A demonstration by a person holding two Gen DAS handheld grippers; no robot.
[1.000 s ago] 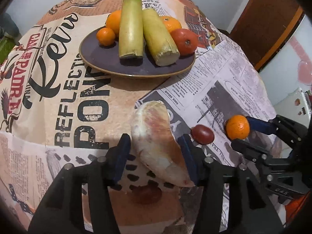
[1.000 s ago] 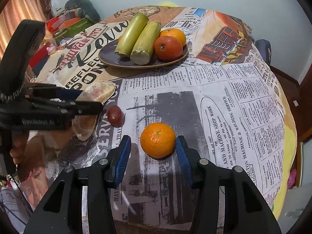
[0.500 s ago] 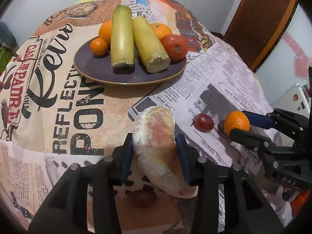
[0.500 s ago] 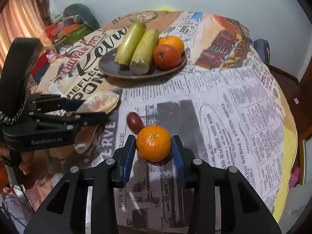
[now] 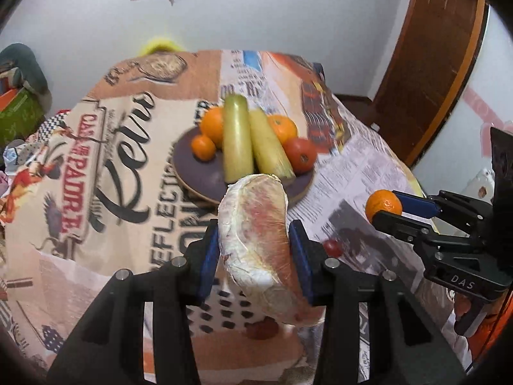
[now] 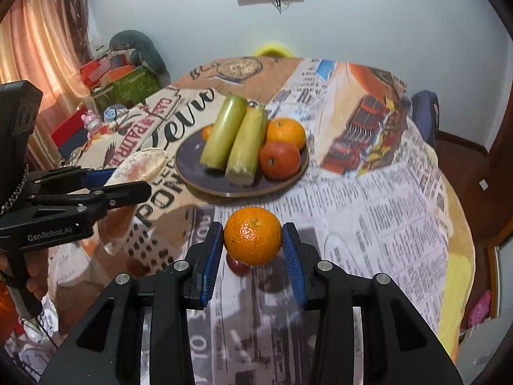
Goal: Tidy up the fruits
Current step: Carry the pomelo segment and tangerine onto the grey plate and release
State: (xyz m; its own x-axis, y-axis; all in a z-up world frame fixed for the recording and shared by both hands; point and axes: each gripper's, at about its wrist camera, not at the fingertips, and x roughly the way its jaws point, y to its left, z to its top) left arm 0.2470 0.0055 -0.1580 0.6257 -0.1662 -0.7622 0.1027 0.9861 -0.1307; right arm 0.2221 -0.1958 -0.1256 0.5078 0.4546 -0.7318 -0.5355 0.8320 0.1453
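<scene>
My left tongs (image 5: 255, 243) clamp the wrapped fruit wedge (image 5: 259, 240), blue pads pressed on both its sides, wedge lifted clear of the bench (image 5: 368, 173). Jaws had just been closing, then settled on the wedge. My right tongs (image 6: 253, 240) grip the orange (image 6: 252, 236), pads tight on either side, also off the bench; those jaws too had just been closing, with the orange between them.

Left wrist view: plate (image 5: 195, 173) at 12 o'clock from the wedge, beyond it. On the plate are two green-yellow stalks (image 5: 237, 141) side by side, oranges at 10 and 1 o'clock of them, a red tomato (image 5: 299, 155) at 3 o'clock. Small red fruit (image 5: 333, 247) sits on the bench at 3 o'clock of the wedge, just beside my right pad. Right tongs with the orange (image 5: 383, 205) show at 2 o'clock, well apart.

Right wrist view: plate (image 6: 189, 163) at 12 o'clock past the orange, left tongs (image 6: 134, 181) holding the wedge (image 6: 141, 166) at 10 o'clock. A dark red fruit (image 6: 237, 266) lies on the bench just under the orange, partly hidden. Printed newspaper-style cloth covers the bench. My hand (image 6: 35, 276) shows at the 8 o'clock edge.
</scene>
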